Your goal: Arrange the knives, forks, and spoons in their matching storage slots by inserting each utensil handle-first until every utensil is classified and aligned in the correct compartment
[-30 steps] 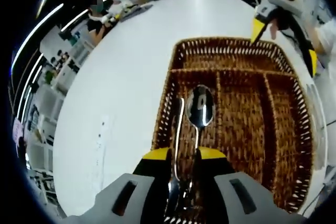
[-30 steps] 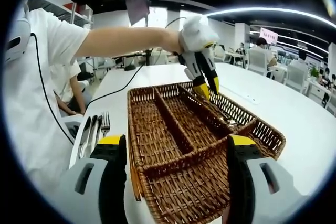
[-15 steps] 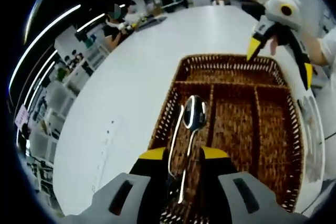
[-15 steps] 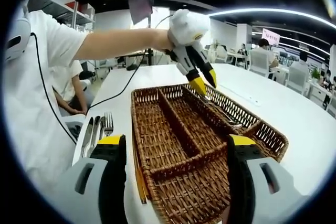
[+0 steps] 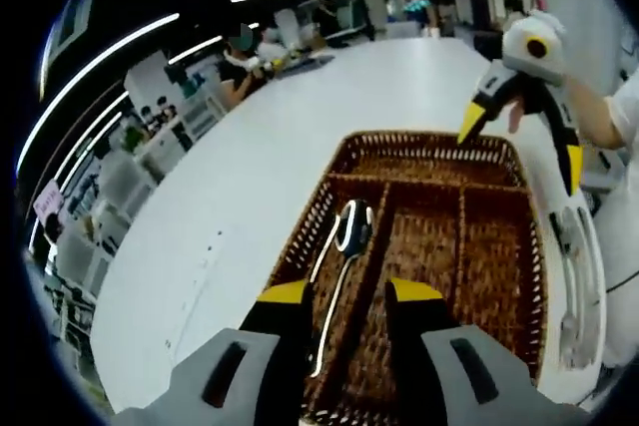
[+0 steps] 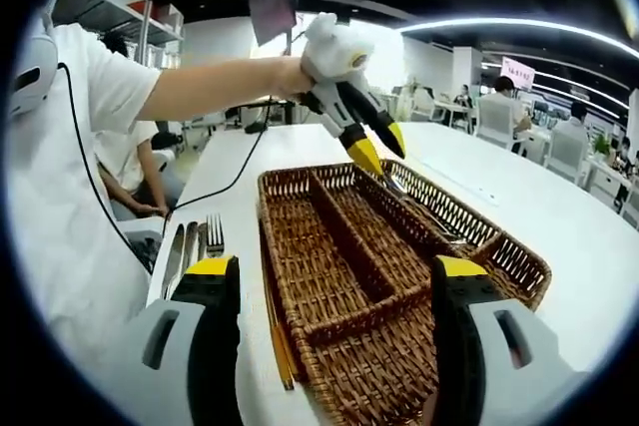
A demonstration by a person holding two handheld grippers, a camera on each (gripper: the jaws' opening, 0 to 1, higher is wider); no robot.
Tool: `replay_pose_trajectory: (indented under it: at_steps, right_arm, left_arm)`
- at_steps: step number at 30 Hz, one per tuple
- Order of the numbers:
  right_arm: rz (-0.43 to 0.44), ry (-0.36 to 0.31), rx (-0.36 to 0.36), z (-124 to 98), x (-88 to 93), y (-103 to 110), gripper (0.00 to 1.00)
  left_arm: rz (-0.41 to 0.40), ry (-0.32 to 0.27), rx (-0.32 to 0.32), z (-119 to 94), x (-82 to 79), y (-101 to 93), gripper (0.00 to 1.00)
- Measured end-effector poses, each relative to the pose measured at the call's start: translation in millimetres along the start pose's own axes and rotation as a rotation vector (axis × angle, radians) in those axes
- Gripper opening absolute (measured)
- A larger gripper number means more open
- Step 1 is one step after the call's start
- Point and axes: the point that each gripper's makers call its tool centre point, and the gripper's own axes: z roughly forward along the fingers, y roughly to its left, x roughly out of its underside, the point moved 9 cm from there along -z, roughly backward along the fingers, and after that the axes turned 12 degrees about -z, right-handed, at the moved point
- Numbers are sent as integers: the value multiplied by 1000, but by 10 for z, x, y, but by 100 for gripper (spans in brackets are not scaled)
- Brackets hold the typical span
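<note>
A spoon [image 5: 344, 246] lies in the leftmost long slot of the wicker tray [image 5: 519, 246], bowl toward the far end, handle running back toward the camera; a second thin metal handle lies just beside it on its left. In the left gripper view the left hand-held gripper [image 5: 344, 296] hangs above that slot with its yellow-tipped jaws apart and nothing between them, the spoon handle showing in the gap below. This view also shows the tray's layout: three long slots side by side and one cross compartment at the far end. Beyond the tray's far right corner the right hand-held gripper [image 5: 514, 132] is in the air, jaws spread wide. More utensils [image 5: 571, 276] lie on the white bench [image 5: 230, 207] along the tray's right side, too blurred to sort.

The right gripper view looks from the opposite end. Its own jaws rise wide apart at the bottom, empty, straddling the near end of the tray [image 6: 399, 276]. The left hand-held gripper [image 6: 374, 147] is above the far right slot, held by a bare arm from the left. Here the loose utensils resolve: a fork [image 6: 213, 238] and knives [image 6: 180, 251] lie on the bench left of the tray, and a yellowish stick [image 6: 278, 331] lies against the tray's left wall
</note>
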Motion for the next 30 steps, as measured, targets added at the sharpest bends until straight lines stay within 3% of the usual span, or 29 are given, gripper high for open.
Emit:
replay_pose_trajectory:
  at_steps: [15,30]
  right_arm:
    - [-1,3,6,-32,-10,84,81]
    - [0,5,7,-51,-10,143,81]
  left_arm:
    - [-96,-92,-35,-161,158,-133,35]
    - [-194,-194,-69,-286,397,-346,55]
